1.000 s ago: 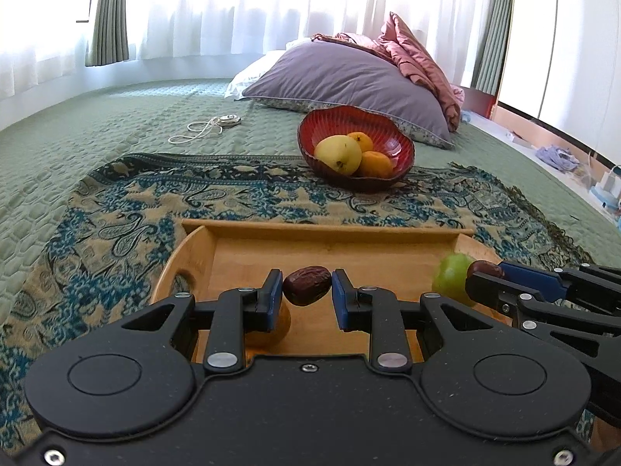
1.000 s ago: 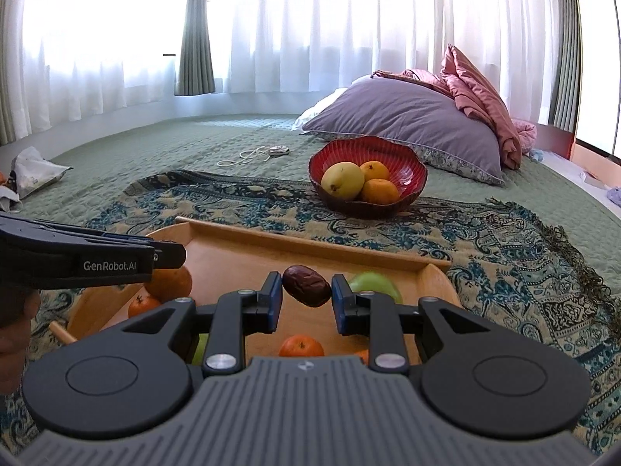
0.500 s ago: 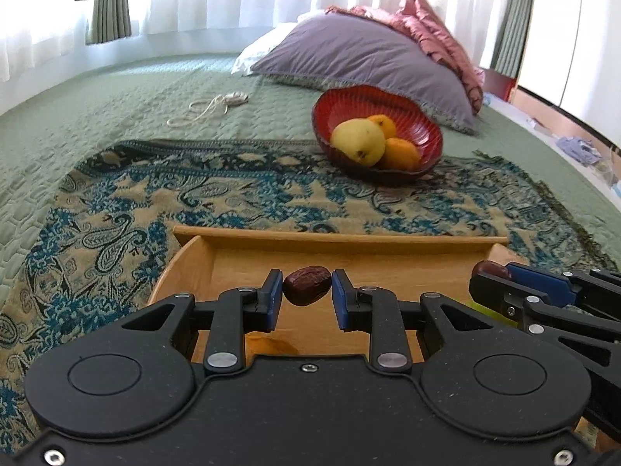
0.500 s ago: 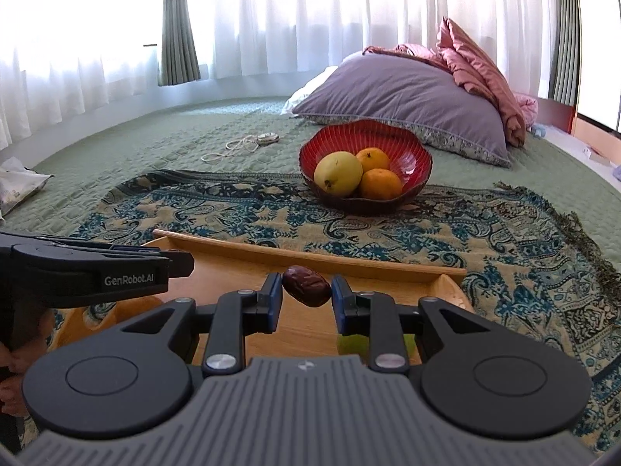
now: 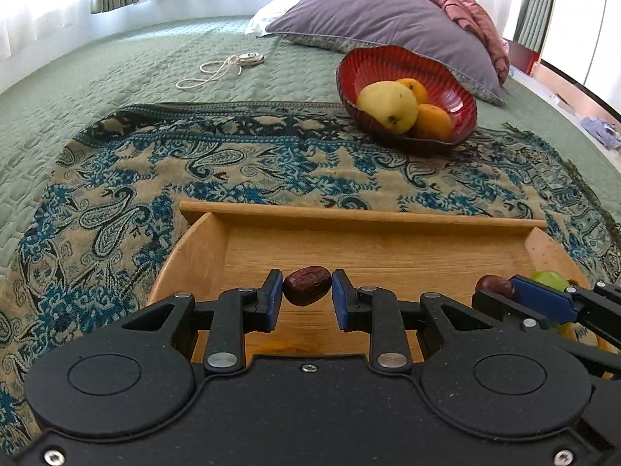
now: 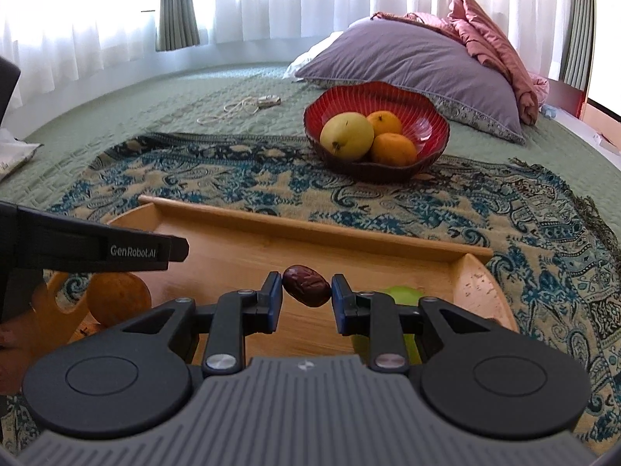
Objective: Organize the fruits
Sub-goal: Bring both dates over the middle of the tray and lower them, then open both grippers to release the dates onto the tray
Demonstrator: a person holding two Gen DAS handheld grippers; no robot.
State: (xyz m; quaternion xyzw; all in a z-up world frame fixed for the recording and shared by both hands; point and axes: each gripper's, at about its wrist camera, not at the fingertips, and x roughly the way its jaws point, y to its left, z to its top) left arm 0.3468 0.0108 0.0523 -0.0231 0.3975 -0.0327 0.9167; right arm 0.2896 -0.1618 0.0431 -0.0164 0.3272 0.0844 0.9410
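My left gripper is shut on a dark red date, held above the wooden tray. My right gripper is shut on another date above the same tray; it also shows at the right of the left wrist view. A red bowl beyond the tray holds a yellow-green pear and two oranges. It also shows in the left wrist view. A green fruit and an orange lie in the tray.
The tray and bowl sit on a blue patterned cloth over a green quilted bedspread. A purple pillow and pink blanket lie behind the bowl. A white cord lies far left.
Both grippers have risen and moved forward with their dates; the tray's far rim and the bowl appear nearer, and more tray fruit is hidden under the grippers.
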